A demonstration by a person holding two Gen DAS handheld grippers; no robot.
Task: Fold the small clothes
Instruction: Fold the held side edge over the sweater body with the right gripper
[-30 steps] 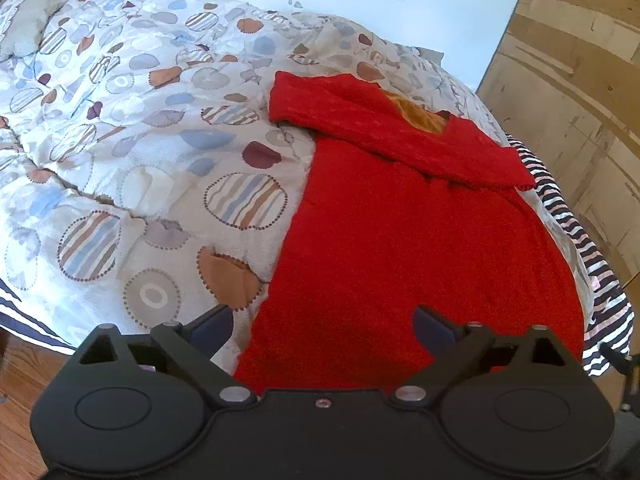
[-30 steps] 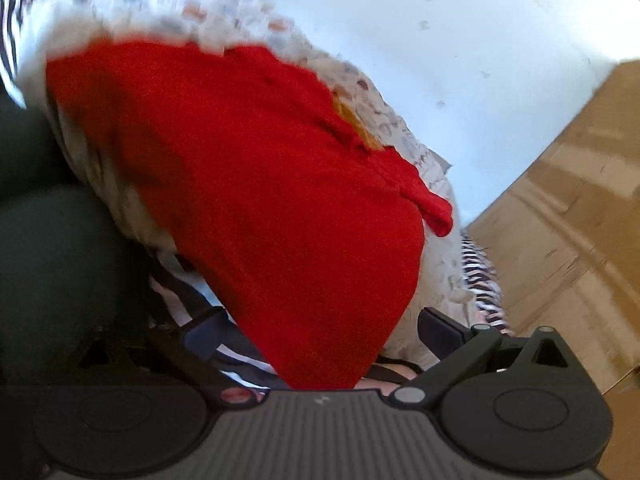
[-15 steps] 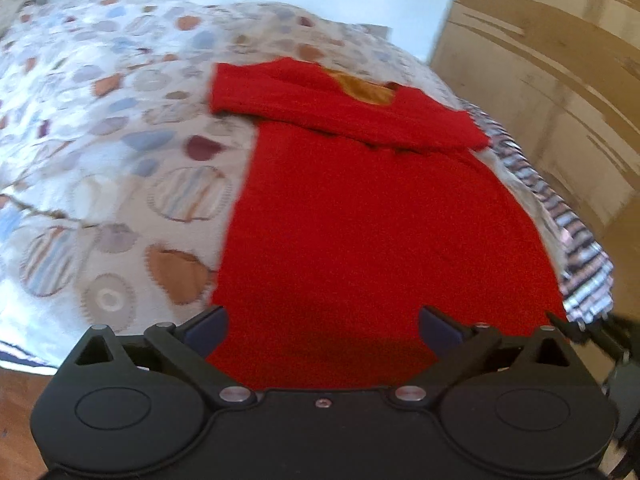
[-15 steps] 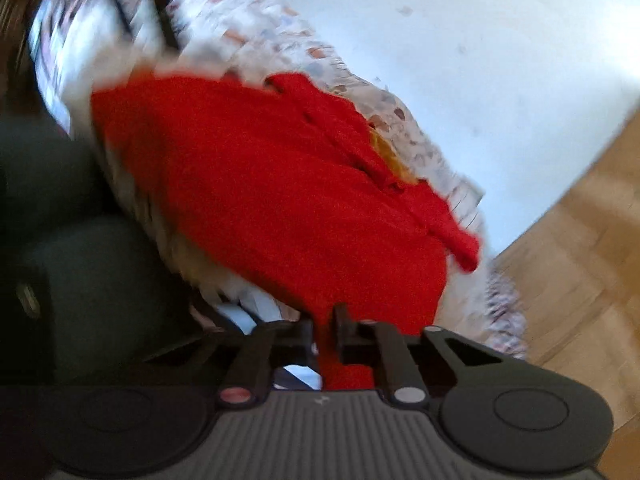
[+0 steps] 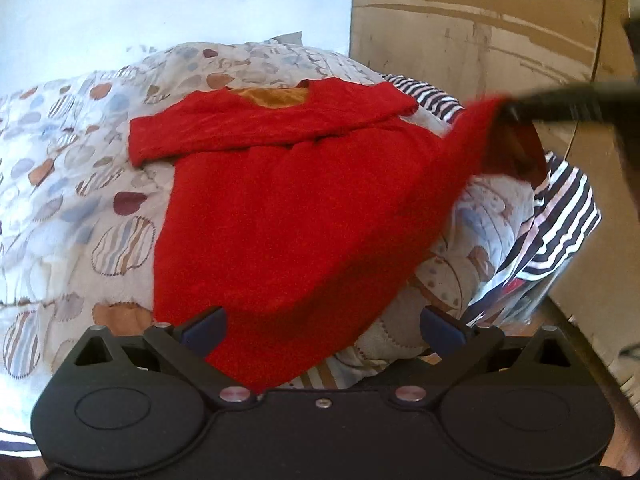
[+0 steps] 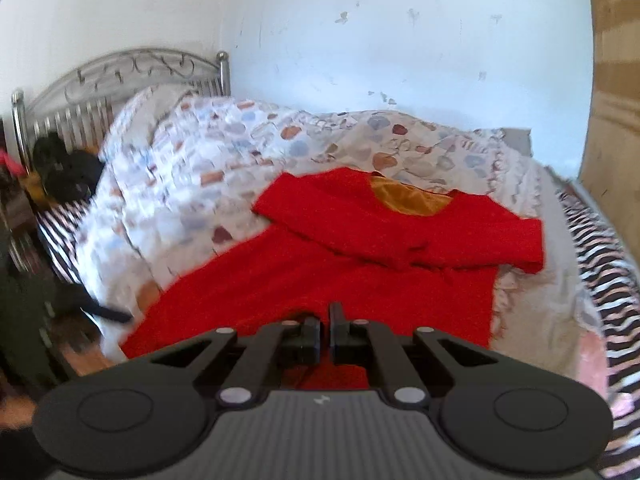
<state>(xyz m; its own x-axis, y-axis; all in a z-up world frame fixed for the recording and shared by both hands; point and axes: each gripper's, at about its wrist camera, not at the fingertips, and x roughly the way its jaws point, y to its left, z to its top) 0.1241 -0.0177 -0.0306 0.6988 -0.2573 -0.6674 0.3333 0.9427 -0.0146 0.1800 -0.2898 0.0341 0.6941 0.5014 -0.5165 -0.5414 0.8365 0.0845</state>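
Right gripper (image 6: 325,330) now pinched on red sweater (image 5: 296,216) hem corner, raised off quilt (image 5: 72,184); one second ago open. Left gripper (image 5: 322,326) fingers apart, straddling opposite hem corner. Sleeves folded across chest; bottom-up fold pending.

The red sweater (image 5: 288,208) is fuzzy, matt knit cloth with a shinier orange lining (image 6: 412,200) at the neck. The quilt (image 5: 80,200) beneath is soft printed cotton — matt, puckered. The headboard (image 6: 120,76) is polished metal; both grippers — matt black plastic.
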